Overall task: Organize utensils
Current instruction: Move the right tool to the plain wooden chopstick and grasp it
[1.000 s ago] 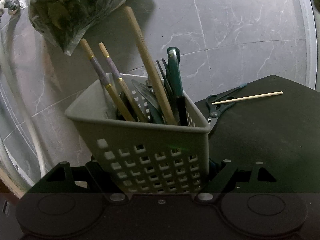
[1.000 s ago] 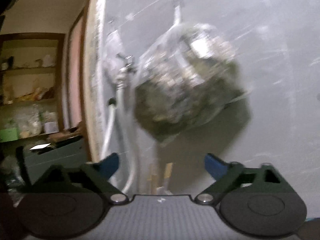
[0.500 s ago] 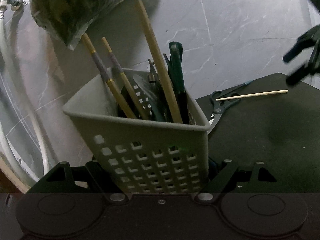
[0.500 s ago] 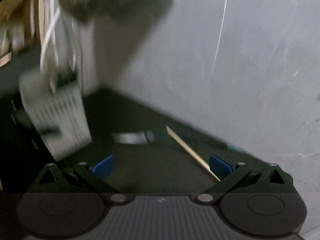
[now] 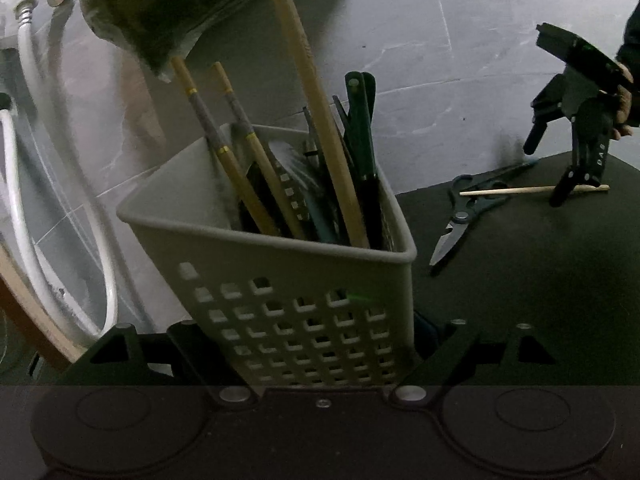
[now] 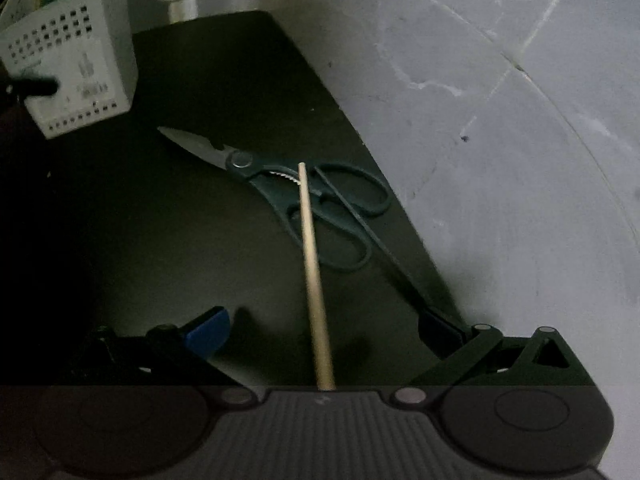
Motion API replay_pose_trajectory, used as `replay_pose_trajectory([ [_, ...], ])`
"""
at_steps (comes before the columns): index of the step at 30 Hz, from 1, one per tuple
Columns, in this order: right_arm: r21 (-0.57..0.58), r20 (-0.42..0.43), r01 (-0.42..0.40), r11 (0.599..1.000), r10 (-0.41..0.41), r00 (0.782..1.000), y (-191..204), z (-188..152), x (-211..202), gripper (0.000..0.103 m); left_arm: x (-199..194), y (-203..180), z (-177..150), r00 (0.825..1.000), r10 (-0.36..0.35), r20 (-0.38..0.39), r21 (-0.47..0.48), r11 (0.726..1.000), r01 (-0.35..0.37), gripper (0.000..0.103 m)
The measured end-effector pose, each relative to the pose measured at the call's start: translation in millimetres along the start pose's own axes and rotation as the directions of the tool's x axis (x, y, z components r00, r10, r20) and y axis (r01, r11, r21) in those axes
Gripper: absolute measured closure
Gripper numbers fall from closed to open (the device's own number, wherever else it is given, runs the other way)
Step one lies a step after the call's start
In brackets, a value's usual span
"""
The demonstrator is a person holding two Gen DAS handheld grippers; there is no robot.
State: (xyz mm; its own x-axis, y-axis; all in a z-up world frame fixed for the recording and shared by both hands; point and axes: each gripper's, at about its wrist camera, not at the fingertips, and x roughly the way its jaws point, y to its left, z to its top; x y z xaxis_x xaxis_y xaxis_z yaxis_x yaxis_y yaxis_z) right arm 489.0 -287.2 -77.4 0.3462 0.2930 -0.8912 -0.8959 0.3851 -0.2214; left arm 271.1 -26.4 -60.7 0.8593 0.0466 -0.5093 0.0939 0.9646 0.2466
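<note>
Hoses [image 5: 24,184] are seen at the far left, white, hanging along the gray tiled wall [image 5: 440,92], and a plastic bag [image 5: 168,8] with dark contents hangs above. Next to them the gray basket [image 5: 288,276] with square holes is seen standing on the dark bench [image 5: 540,280], between the fingers of the left tongs [image 5: 320,340]. The jaws of these tongs are opening, and from the pictures it cannot be told if the pads are pressing on the basket walls. Inside the basket several utensils are kept upright: two chopsticks with gold bands [image 5: 224,152], a long wooden stick [image 5: 320,120] and dark green handles [image 5: 362,128].

Further to the right, scissors [image 5: 464,212] with green handles are lying flat on the bench, the blades pointed toward the basket. A single wooden chopstick [image 5: 520,190] is laid across the handles of the scissors. At the far right the right tongs [image 5: 560,176] are held by a hand [image 5: 624,108] and are pointed down at the bench. In the right wrist view the chopstick [image 6: 314,276] is seen between the two wide open fingers with blue pads [image 6: 208,330], and it is not touched by them.
</note>
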Motion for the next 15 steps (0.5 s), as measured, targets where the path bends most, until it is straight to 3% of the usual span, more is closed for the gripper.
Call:
replay_pose_trajectory([
  [12,-0.12,-0.061,-0.155,0.981,0.149,0.987,-24.0,18.1,33.2,0.001,2.1,-14.9,5.3,0.999,0.048,-0.018,-0.028,0.998,-0.049,0.016],
  [15,-0.074,-0.066,-0.199,0.977,0.195,0.979,-29.5,17.8,36.5,0.002,1.9,-16.6,4.9,0.998,0.053,-0.019,-0.03,0.998,-0.054,0.016],
])
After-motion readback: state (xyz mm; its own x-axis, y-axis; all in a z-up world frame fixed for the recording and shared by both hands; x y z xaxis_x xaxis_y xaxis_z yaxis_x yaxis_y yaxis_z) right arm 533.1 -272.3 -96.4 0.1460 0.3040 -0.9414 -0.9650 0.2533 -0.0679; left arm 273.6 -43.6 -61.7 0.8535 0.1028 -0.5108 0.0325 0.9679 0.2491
